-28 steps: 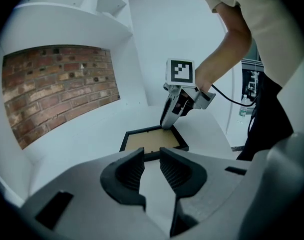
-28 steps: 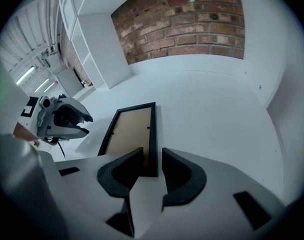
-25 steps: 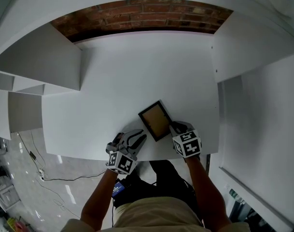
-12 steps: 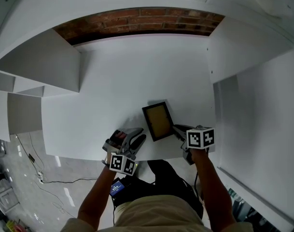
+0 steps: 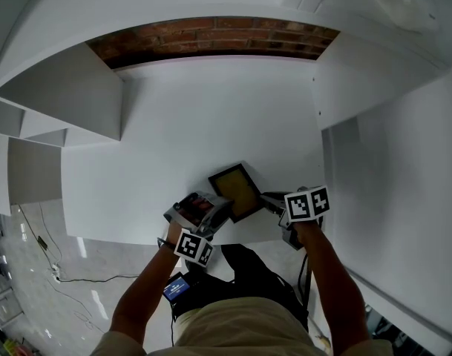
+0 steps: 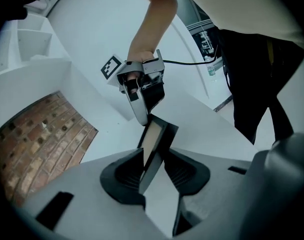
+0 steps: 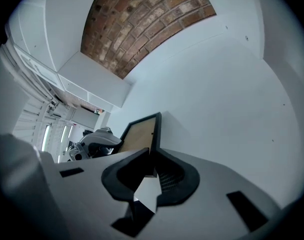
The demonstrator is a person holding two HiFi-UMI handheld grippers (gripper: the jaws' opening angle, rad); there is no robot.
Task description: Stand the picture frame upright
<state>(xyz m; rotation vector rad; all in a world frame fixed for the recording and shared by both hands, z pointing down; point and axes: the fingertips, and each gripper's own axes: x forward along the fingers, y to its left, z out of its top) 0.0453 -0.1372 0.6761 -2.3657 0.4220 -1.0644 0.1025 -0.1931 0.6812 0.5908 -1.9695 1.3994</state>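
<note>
Black-rimmed, the rectangular picture frame with its matte tan insert sits tilted near the front edge of a smooth white desk, held between the two hand-held tools. The right claw, grey plastic with ribbed black pads, is clamped on the frame's thin right rim, its jaws having just narrowed onto it. The left claw has the opposite rim between its jaws, which have just been opening. In the left gripper view one pad lies against the rim while a clear gap shows on the other side, so nothing is pinched there. Seen edge-on in that view, the frame is a slim dark slab with a pale face.

From the head view, the left claw's body covers the frame's near-left corner. The back of the frame and any prop leg are out of sight. Whether its far edge rests on the desk cannot be made out.

Beyond it, a strip of rough red-brown brick wall shows behind the desk, flanked by plain white shelf panels. Bare forearms and tan trousers are cut off at the bottom edge.
</note>
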